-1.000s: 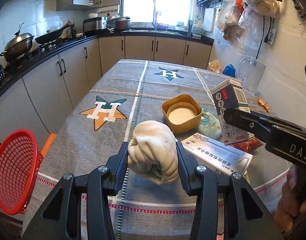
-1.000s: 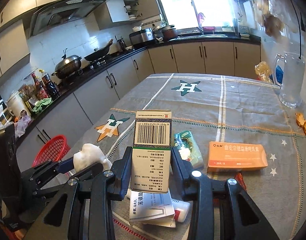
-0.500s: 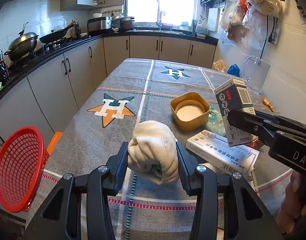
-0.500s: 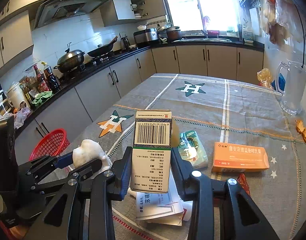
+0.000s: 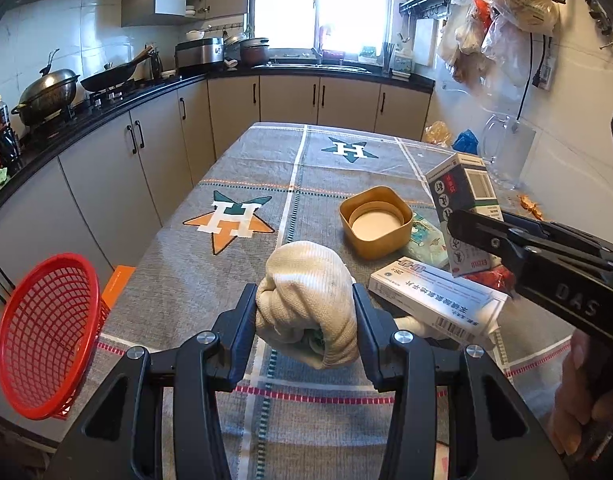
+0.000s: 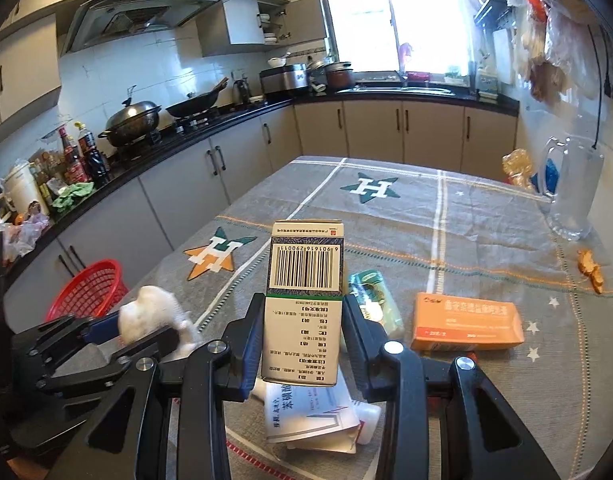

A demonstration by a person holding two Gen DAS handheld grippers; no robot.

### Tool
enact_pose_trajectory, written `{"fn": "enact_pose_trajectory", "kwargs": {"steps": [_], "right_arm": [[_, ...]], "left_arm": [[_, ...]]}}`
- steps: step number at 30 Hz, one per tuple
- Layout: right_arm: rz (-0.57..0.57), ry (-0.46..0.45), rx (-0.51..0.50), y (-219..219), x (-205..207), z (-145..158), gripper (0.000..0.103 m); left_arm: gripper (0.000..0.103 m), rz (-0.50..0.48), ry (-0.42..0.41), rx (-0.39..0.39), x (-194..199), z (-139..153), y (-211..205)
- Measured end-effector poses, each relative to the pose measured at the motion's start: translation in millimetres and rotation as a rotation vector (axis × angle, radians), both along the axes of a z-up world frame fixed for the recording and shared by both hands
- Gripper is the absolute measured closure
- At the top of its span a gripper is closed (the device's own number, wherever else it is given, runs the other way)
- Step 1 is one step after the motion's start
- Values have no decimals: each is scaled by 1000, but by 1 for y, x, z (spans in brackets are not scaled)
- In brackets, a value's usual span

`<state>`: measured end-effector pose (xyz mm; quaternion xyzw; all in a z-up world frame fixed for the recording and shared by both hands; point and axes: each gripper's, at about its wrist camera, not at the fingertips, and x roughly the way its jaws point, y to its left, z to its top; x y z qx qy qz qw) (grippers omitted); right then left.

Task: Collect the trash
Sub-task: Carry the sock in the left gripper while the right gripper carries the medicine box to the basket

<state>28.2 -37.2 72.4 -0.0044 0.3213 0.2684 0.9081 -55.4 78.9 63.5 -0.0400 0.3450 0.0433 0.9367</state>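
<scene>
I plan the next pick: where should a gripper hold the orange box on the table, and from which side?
Grip the orange box across its two long side faces, near the middle, coming from above. It lies flat on the tablecloth with its broad face up and bare cloth around it, so the narrow width suits the jaws best.

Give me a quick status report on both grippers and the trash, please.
Left gripper shut on balled cloth. Right gripper shut on medicine box, held upright. Red basket at table's left edge, nothing blocking it.
</scene>
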Motion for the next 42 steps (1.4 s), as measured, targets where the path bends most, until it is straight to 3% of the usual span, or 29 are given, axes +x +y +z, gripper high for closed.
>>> {"fn": "enact_pose_trajectory", "kwargs": {"steps": [15,42], "right_arm": [[-44,13,27,-7,-43,15,62],[38,53,-29,41,-81,16,62]], "left_arm": [[59,-5,-26,4,-38,11,11],[59,75,-29,-19,-69,8,60]]}}
